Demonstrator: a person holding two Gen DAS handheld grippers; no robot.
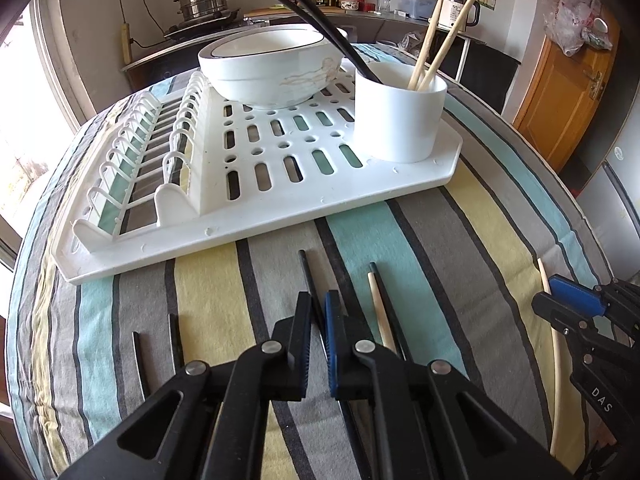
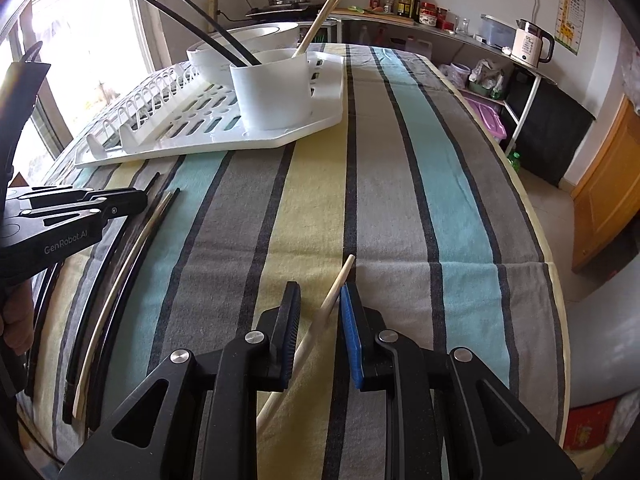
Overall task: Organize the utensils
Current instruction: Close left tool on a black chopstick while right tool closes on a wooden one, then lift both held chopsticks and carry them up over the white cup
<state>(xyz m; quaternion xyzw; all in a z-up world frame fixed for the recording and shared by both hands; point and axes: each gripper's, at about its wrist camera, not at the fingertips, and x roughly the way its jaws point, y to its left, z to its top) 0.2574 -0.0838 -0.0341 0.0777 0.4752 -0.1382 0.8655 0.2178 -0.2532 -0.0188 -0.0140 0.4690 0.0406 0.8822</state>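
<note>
A white cup (image 1: 400,112) on the white drying rack (image 1: 248,216) holds two black and two wooden chopsticks; it also shows in the right wrist view (image 2: 274,90). My left gripper (image 1: 318,304) is nearly closed around a black chopstick (image 1: 306,270) lying on the striped cloth. A wooden chopstick (image 1: 378,312) and a black one lie just right of it, two more black ones to the left. My right gripper (image 2: 320,300) is open around a wooden chopstick (image 2: 338,284) on the cloth.
A white bowl (image 1: 272,68) sits on the rack behind the cup. The striped tablecloth (image 2: 400,184) covers the table. A counter with pots, bottles and a kettle (image 2: 532,46) runs behind. The table edge drops off on the right.
</note>
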